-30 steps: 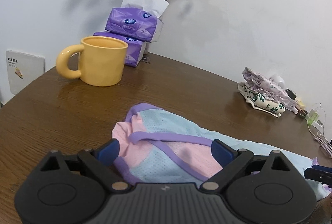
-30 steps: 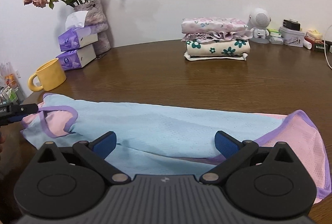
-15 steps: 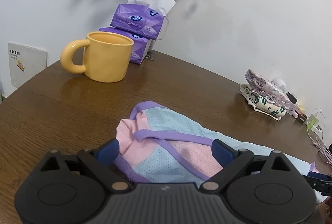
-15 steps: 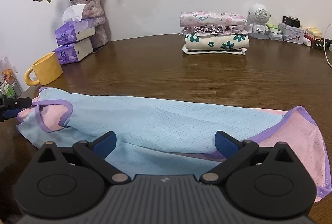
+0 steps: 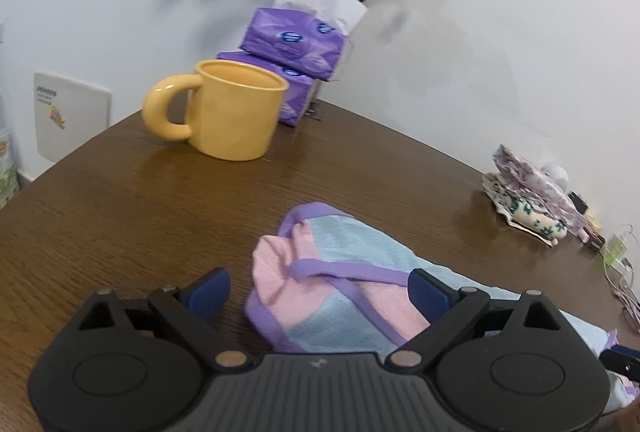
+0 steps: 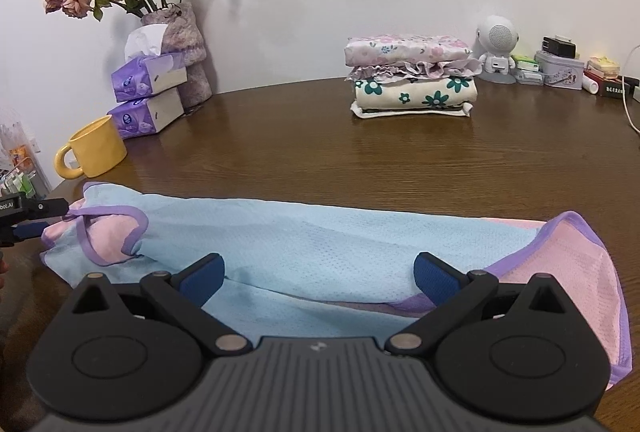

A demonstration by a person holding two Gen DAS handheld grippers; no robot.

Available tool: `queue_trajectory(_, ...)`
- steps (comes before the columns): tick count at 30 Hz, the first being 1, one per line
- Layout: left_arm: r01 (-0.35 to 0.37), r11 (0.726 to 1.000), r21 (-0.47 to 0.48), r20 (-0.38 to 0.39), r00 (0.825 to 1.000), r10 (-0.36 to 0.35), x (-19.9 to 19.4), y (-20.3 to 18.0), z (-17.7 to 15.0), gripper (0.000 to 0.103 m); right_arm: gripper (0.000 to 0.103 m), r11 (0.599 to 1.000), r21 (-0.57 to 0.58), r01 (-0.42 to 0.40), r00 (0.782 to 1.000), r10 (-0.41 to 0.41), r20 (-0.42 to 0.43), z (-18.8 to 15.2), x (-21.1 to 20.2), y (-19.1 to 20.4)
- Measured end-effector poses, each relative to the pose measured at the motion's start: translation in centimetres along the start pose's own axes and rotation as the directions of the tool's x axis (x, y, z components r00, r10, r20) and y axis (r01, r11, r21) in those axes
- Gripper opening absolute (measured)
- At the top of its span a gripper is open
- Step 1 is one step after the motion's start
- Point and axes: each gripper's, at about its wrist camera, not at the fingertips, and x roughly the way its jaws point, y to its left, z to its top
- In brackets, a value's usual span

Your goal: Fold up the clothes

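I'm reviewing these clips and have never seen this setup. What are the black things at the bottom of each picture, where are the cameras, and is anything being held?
No robot here: a person holds a two-finger claw in each hand, with a fisheye camera on each looking forward along its fingers. One picture is from the left claw, the other from the right claw. Both are open and hold nothing. Between their blue fingertips lies a blue, pink and purple mesh garment, stretched across the brown wooden table. The left claw sits at its sleeve end, the right over its middle. Further back stand a yellow mug, tissue packs, a vase of flowers and a stack of folded clothes.
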Motion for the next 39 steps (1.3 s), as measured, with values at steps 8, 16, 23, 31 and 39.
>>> queue_trajectory(8,-0.021,0.999,-0.029,0.005,1.0,0.022,0.7,1.0,0.7,0.096,0.103,1.0,0.005,-0.009,1.0,0.009,0.006,0.0,-0.3,-0.1)
queue_trajectory(16,-0.044,0.998,-0.042,0.002,0.999,0.044,2.0,2.0,1.5,0.079,0.103,0.999,0.003,-0.032,0.999,0.032,0.018,0.0,-0.8,0.0)
queue_trajectory(23,-0.062,0.998,0.03,-0.015,0.998,0.063,2.7,0.5,1.4,0.058,0.103,0.999,0.002,-0.038,0.999,0.038,0.022,0.0,-1.0,0.0)
queue_trajectory(31,-0.084,0.994,0.067,-0.006,0.996,0.084,2.9,0.0,1.2,0.043,0.103,0.999,-0.001,-0.041,0.999,0.041,0.025,0.0,-1.1,0.1)
queue_trajectory(39,-0.065,0.993,0.094,-0.013,0.998,0.067,3.1,-0.7,0.7,0.011,0.103,0.999,-0.004,-0.043,0.999,0.044,0.03,0.0,-1.3,0.0)
